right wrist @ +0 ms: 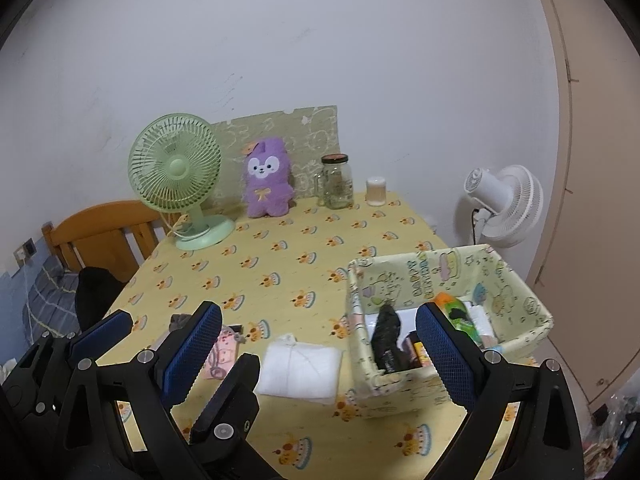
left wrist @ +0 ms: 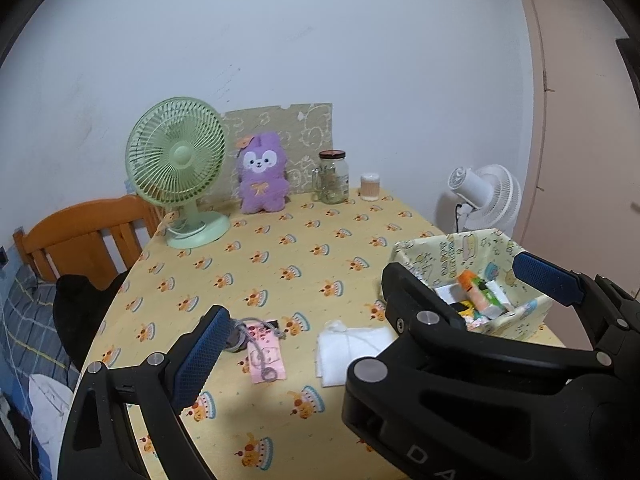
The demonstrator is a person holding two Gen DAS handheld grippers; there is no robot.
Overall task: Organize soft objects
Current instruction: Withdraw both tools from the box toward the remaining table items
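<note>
White folded cloth point(right wrist: 298, 370) on counter point(right wrist: 280, 268) looked light, limp — pinch mid-fold; both grippers — left point(left wrist: 300, 328), right point(right wrist: 318, 344) — spread, empty.

White folded cloth point(right wrist: 298, 372) lies flat on yellow tablecloth, just left of fabric storage box point(right wrist: 516, 334). Pink patterned pouch point(right wrist: 222, 354) with grey cord lies flat left of cloth, near table's front edge. Box stands open-topped, printed with cartoon figures, holding black bundle point(right wrist: 387, 338), orange-green packet point(right wrist: 456, 310), white items. Purple plush rabbit point(right wrist: 267, 179) sits upright against far wall.
</note>
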